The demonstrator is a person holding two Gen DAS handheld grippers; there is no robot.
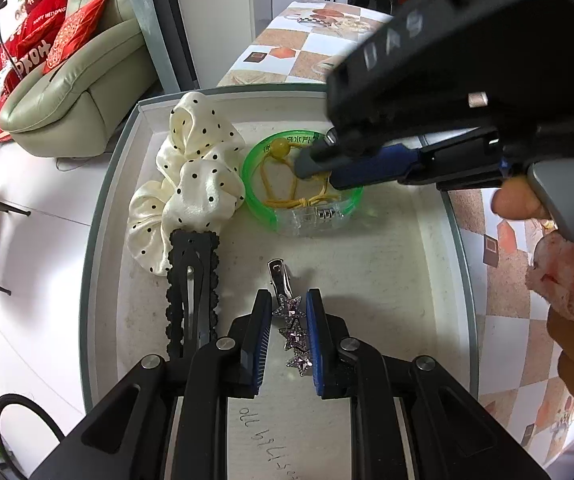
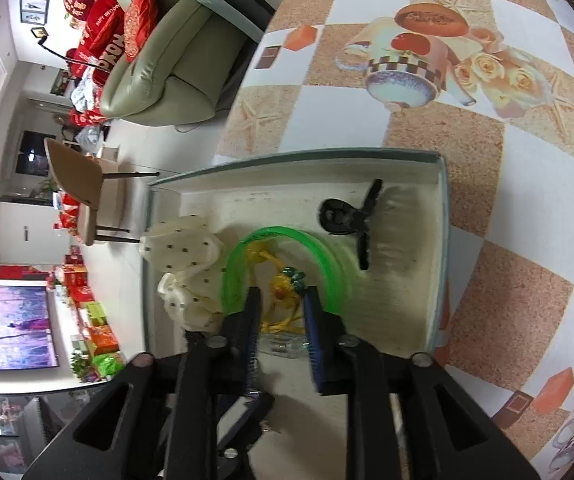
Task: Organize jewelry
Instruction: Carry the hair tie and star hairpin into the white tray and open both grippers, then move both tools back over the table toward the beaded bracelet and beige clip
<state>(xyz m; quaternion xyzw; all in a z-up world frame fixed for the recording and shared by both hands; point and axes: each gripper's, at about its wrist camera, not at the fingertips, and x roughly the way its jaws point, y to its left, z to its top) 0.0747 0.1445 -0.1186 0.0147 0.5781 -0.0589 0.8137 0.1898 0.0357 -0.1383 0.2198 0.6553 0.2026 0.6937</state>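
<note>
A white tray (image 1: 103,200) holds a cream dotted scrunchie (image 1: 191,184), a black snap clip (image 1: 195,288) and a green bangle (image 1: 255,200). A yellow hair tie (image 1: 279,148) lies inside the bangle. My left gripper (image 1: 287,294) is shut on a star-studded hair clip (image 1: 291,320), low over the tray's near part. My right gripper (image 1: 319,164) reaches into the bangle from the right. In the right wrist view that gripper (image 2: 282,292) stands open, and the yellow hair tie (image 2: 281,284) lies loose between its fingers inside the green bangle (image 2: 327,252).
A black hair accessory (image 2: 343,216) lies in the tray's far right corner, with the scrunchie (image 2: 183,256) at the left. The tray's rim (image 2: 287,158) sits on a checked tablecloth (image 2: 487,160). A person's hand (image 1: 567,280) holds the right gripper. A sofa (image 1: 87,80) stands beyond the table's edge.
</note>
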